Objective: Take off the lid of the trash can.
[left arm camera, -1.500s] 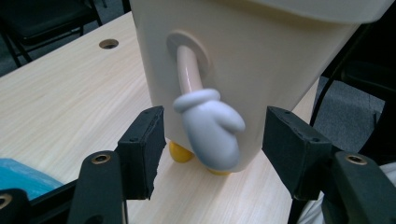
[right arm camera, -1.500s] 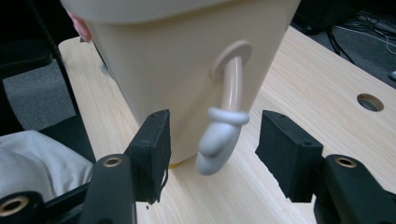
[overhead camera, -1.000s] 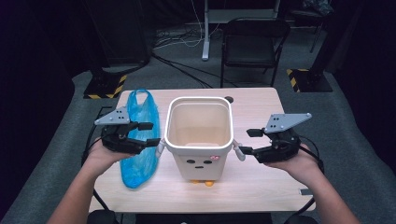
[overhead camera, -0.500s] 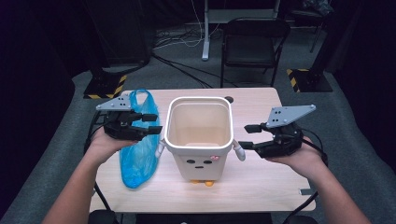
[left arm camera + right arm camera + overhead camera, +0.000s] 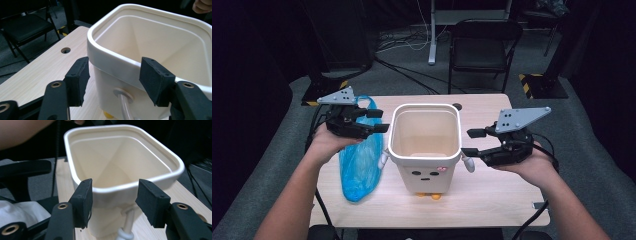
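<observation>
A white bin (image 5: 426, 150) with a little face and orange feet stands upright at the table's middle, empty inside. A blue plastic bag (image 5: 359, 162) lies flat to its left. My left gripper (image 5: 377, 121) hovers above the bag, pointing at the bin's left rim. Its jaws have just been opening and nothing is between them. In the left gripper view my left gripper (image 5: 115, 75) faces the bin (image 5: 160, 42) with its pads apart. My right gripper (image 5: 472, 142) hangs by the bin's right rim, jaws also just opening, nothing between them. The right gripper (image 5: 113, 197) frames the bin (image 5: 117, 157).
The light wooden table (image 5: 492, 195) has a round cable hole (image 5: 456, 106) behind the bin. A black folding chair (image 5: 482, 47) stands past the far edge, with cables on the grey floor around it. A cable trails off the table's front right corner.
Both hands have risen a little. The left gripper moved farther back over the bag toward the bin's rim. Bin and bag have not moved.
</observation>
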The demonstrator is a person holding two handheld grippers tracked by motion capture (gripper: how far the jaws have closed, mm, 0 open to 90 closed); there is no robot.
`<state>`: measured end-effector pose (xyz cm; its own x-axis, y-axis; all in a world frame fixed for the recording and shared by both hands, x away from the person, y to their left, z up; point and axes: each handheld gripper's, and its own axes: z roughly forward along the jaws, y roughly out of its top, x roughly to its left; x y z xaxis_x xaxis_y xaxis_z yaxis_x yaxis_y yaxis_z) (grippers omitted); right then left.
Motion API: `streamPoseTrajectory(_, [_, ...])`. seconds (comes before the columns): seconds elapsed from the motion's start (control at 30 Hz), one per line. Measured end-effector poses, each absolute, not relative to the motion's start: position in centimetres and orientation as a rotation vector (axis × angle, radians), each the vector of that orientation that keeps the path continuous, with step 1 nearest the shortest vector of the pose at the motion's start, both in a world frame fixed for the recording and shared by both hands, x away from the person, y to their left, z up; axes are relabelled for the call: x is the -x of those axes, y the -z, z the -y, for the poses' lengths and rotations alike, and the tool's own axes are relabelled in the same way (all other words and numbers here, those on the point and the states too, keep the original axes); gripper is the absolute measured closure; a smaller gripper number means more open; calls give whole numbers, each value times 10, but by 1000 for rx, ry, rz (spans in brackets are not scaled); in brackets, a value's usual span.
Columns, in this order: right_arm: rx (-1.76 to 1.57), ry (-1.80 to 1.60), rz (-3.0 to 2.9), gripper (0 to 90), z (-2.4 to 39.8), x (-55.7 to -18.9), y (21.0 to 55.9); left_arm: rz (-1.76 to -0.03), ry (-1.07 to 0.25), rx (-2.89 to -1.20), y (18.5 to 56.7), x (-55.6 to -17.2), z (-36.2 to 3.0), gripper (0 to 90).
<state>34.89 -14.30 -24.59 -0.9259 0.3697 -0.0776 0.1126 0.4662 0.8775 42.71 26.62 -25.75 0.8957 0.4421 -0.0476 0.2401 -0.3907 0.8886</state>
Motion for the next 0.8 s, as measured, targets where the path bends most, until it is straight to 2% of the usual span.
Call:
streamPoseTrajectory(0.4, [-286,-1463,-2534,491,119,-351,246,-495,-204,-1948,256,-446,-258,391])
streamPoseTrajectory(0.8, [-196,-1462,-2589,551,104,-350,248,-455,-193,-1998,260,-461,-239,450])
